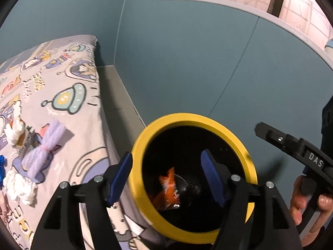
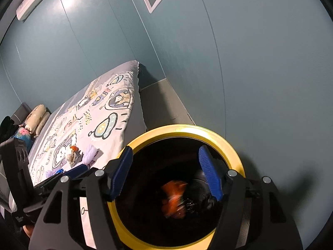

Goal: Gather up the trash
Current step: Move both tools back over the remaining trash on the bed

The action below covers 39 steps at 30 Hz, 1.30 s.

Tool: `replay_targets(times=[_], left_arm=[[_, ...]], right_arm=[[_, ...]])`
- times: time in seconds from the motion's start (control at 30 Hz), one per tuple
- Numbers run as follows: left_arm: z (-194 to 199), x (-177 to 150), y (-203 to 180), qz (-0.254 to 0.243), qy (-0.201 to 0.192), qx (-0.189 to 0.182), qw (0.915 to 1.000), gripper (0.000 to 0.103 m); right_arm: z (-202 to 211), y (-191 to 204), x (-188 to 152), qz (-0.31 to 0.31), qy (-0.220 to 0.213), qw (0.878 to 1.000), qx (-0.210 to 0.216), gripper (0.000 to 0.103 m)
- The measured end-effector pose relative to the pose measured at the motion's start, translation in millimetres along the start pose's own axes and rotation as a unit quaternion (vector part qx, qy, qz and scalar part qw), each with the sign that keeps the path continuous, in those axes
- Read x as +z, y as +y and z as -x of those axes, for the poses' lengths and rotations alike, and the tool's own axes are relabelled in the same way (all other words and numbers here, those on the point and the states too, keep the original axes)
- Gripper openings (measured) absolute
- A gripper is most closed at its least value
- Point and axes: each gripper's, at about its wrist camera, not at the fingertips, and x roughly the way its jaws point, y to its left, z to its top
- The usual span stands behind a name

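I'm hovering both grippers, left (image 1: pixel 166 175) and right (image 2: pixel 166 171), over the yellow-rimmed bin (image 1: pixel 235 137), jaws gaping and empty; an orange wrapper (image 1: pixel 168 187) is lying inside.

Bed with cartoon-print cover (image 1: pixel 68 79), spaceships and astronauts on pale grey. Blue-grey wall panels (image 1: pixel 187 62) behind and beside it. Grey floor strip (image 1: pixel 116 95) between bed and wall. Two beige pillows (image 2: pixel 38 116) at the far end. White air conditioner (image 2: pixel 35 0) high on the wall.
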Motion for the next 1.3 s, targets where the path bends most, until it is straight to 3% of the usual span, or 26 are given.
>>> replay_targets(times=[0.27, 0.6, 1.0, 1.3], left_arm=[[42.7, 7.8, 33.5, 0.020, -0.039, 0.032, 0.9985, 0.072], [116.6, 3.4, 97.6, 0.048, -0.087, 0.103, 0.9897, 0.080], [197.8, -19.9, 191.0, 0.093, -0.118, 0.209, 0.9663, 0.088], [224.0, -43.2, 268.4, 0.130, -0.115, 0.273, 0.9461, 0.089]], right_arm=[[16.1, 29.2, 1.1, 0.023, -0.014, 0.999, 0.021, 0.068], [21.1, 113.5, -2.4, 0.091, -0.020, 0.993, 0.070, 0.072], [14.5, 215.9, -23.3, 0.161, -0.002, 0.979, 0.125, 0.073], [-3.6, 279.1, -56.3, 0.202, 0.029, 0.967, 0.151, 0.073]])
